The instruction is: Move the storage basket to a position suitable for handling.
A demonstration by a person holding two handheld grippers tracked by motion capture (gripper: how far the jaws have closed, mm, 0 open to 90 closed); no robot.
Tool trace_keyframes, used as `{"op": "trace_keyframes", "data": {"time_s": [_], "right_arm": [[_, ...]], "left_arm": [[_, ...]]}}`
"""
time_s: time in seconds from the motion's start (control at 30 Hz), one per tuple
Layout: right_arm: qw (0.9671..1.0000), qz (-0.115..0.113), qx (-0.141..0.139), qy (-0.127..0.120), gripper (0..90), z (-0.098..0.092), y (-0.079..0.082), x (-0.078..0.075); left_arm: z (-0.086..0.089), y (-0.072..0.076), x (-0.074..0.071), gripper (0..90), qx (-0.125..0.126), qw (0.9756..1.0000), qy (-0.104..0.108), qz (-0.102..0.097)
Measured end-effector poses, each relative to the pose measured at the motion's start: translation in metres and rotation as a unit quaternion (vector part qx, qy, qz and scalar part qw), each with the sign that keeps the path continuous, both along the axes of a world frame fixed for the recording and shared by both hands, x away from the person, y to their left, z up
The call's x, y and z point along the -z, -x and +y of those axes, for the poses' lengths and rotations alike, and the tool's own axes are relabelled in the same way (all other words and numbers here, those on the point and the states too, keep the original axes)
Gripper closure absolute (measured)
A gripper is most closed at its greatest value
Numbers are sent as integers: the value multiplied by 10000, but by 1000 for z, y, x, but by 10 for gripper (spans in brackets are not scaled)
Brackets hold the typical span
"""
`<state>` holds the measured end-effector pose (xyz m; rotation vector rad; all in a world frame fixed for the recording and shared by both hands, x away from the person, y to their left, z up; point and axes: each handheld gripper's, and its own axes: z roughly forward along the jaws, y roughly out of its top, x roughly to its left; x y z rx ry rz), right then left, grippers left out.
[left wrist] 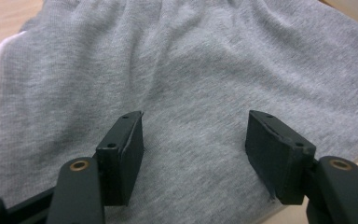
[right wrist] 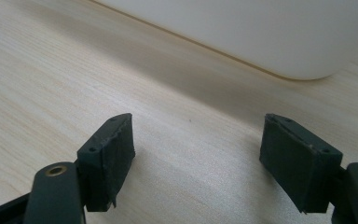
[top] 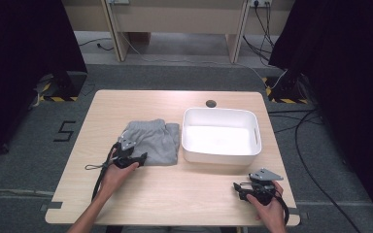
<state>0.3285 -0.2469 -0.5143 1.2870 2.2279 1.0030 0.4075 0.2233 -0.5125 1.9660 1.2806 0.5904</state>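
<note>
On the light wooden table point(top: 175, 194), the folded grey garment point(top: 154, 141) lies just left of the empty white bin point(top: 221, 154), not yet gripped, since the left gripper point(left wrist: 193, 154) hovers open-jawed over its near edge while the right gripper point(top: 243, 188) waits open near the table's right corner.

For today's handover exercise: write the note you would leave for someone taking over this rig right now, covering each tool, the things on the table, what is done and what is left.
Left tool: jaws open over the near edge of the folded grey garment, pads apart with cloth between them, not yet pinching.
Right tool: open, above bare table near the front right, holding nothing.
White bin: right of the garment, nothing in it.
Done: garment lies folded beside the bin.
Left: probably close the left tool on the cloth, lift it and place it in the bin; the right tool could help support it.
</note>
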Motion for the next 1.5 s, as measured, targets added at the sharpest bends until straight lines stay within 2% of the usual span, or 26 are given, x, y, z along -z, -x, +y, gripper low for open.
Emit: {"op": "trace_keyframes", "data": {"time_s": [0.2,0.37,0.67,0.83,0.87,1.13,1.23,1.3,1.33,1.37,1.43,1.5], "right_arm": [[10000,6,-1,1,266,0,0,0],[10000,-6,-17,7,266,0,-1,0],[10000,12,-27,18,263,0,-1,0],[10000,8,-45,32,254,1,-1,0],[10000,29,-47,26,254,1,-1,0],[10000,14,-78,25,254,1,-1,0],[10000,25,-75,15,254,1,-1,0],[10000,12,-81,31,254,0,-1,0],[10000,19,-66,10,254,0,-1,-1],[10000,19,-42,-9,254,-1,-1,-2],[10000,-55,-52,-22,254,-2,1,-6],[9999,-155,-57,-47,254,-4,2,-13]], "left_arm": [[10,32,1,365,103,9999,-46,-53],[13,64,3,365,164,9998,10,-129],[6,114,3,351,320,9994,130,-84],[1,133,3,324,390,9989,267,5],[0,136,2,298,415,9987,282,29],[-3,158,3,296,520,9984,241,-36],[-5,165,3,296,572,9979,293,7],[-5,166,2,291,612,9977,290,3],[-5,165,1,279,632,9974,342,14],[-4,163,-2,266,640,9968,486,33],[-3,160,-10,259,633,9962,597,-69],[-5,153,-22,255,661,9957,600,-241]]}}
